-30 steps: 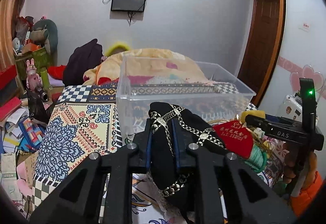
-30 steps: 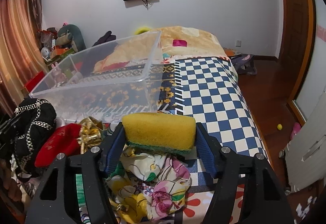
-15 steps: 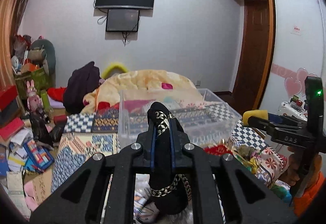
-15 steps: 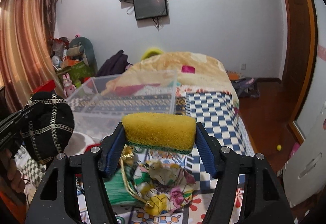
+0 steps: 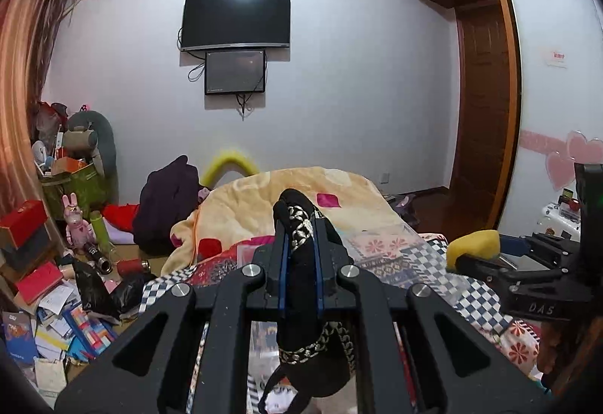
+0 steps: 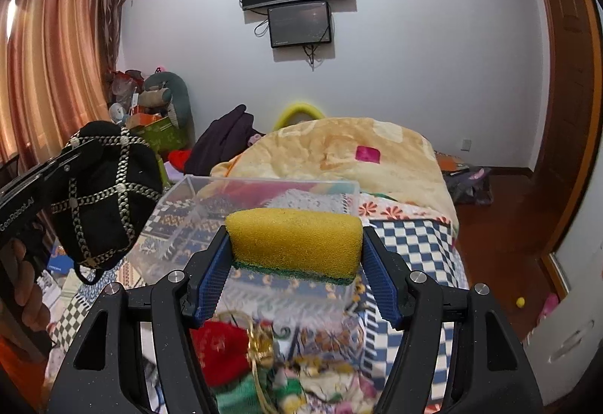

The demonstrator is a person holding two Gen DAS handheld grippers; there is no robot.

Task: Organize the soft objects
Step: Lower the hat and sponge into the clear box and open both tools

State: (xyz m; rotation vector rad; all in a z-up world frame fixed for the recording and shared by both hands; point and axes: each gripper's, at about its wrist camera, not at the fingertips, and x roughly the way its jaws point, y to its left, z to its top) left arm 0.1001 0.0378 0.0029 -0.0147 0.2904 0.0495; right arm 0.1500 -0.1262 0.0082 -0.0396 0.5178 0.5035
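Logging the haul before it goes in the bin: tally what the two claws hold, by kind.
Black chain-trimmed pouch, in the left claw: 1
Yellow sponge with green scouring base, in the right claw: 1
Total: 2

Porous yellow sponge (image 6: 295, 239), matt black cloth pouch (image 6: 101, 193), clear glossy plastic bin (image 6: 264, 203).
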